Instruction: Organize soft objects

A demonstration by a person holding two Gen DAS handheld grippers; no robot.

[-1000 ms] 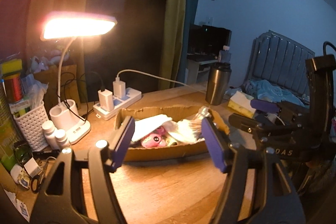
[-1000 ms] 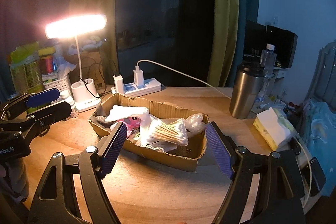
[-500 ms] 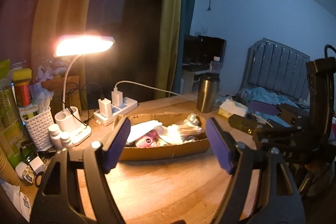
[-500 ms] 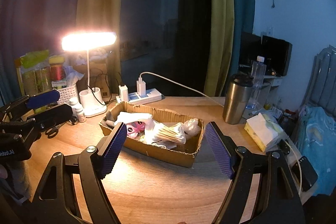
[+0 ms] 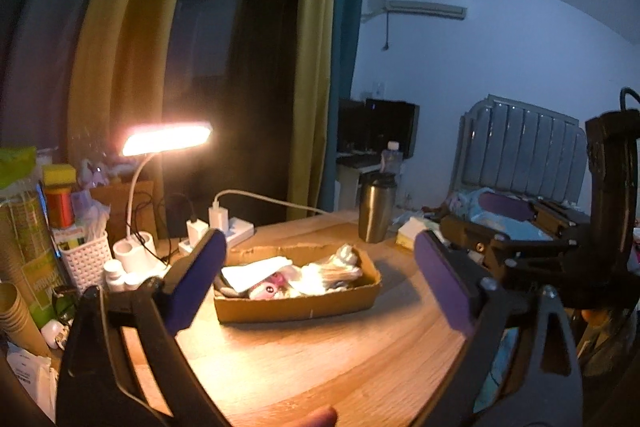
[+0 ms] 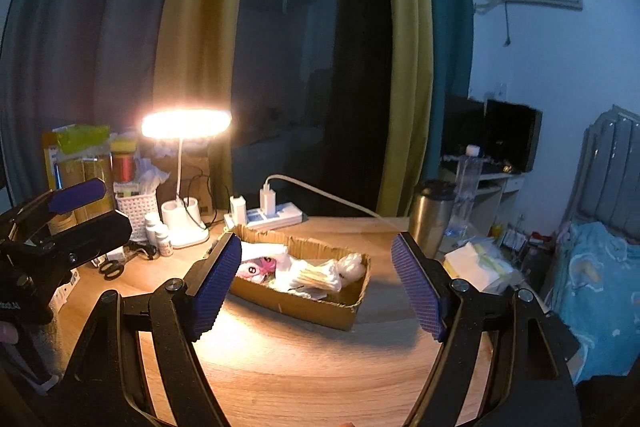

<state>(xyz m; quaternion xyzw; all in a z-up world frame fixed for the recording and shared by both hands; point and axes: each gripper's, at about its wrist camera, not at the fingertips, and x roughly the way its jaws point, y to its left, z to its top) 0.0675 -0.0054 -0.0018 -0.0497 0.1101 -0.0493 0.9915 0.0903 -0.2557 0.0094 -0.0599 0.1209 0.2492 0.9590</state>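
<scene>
Left tool (image 5: pixel 316 287): purple-padded fingers spread wide, having just been opening; nothing between them; held back from the box, above the worktop.
Shallow brown cardboard box (image 5: pixel 296 303): mid-worktop on the round wooden worktop (image 5: pixel 320 359), under the lit white desk lamp (image 5: pixel 166 139).
Soft objects: white folded cloth (image 5: pixel 256 269), pink plush toy (image 5: pixel 270 285), clear bag of cotton swabs (image 5: pixel 336 269) and crumpled white plastic (image 5: pixel 346 253), all lying inside the box.
Right tool (image 6: pixel 316 287): ribbed purple fingers spread apart, empty, likewise clear of the box.
Step in hand: apparently withdrawal after the last item; it is best done by keeping both tools wide and lifted clear of the box rim so nothing is dragged out.
Left view only: the right tool seen from the side (image 5: pixel 532 227); a fingertip at the bottom edge.
Right view only: black scissors (image 6: pixel 110 267) near the lamp base; the left tool in profile (image 6: pixel 78 211); clear water bottle (image 6: pixel 466 179) behind the steel tumbler (image 6: pixel 430 215).
</scene>
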